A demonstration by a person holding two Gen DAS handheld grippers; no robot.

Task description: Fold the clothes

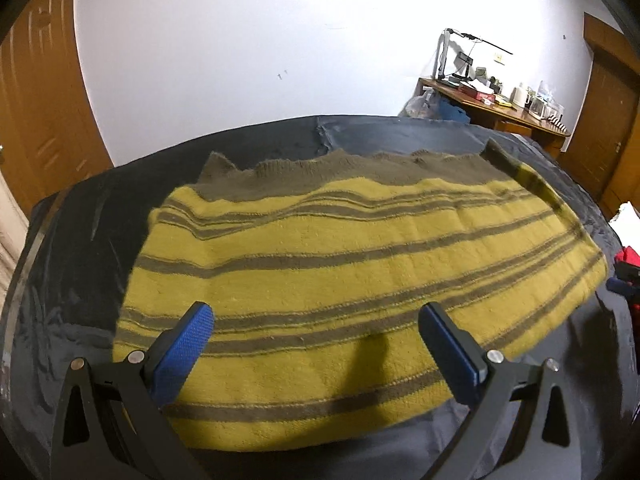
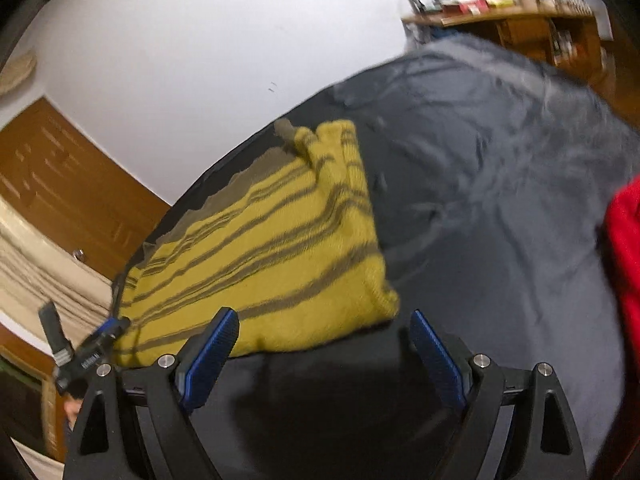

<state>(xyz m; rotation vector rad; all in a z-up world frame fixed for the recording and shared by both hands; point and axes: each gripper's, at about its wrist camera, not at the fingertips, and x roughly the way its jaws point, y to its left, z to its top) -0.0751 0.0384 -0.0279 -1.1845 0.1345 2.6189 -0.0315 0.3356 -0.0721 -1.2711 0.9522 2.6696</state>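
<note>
A mustard-yellow knitted sweater with olive-grey stripes and an olive-grey hem (image 1: 320,248) is lying spread flat on a dark grey sheet covering a bed (image 1: 80,240), its ragged grey edge pointing toward the white wall. The left gripper (image 1: 316,320) is hovering over the near part of the sweater with its blue-padded jaws standing wide apart and gripping nothing; the knit is showing between them but is not being pinched. The right gripper (image 2: 324,332) is hanging just off the sweater's near corner, over bare sheet, its jaws likewise spread wide and empty. In the right wrist view the left gripper is showing at the sweater's far left edge. A red garment (image 2: 624,248) is lying at the right edge of the bed, and a cluttered wooden desk (image 1: 500,108) is standing against the wall beyond.
</note>
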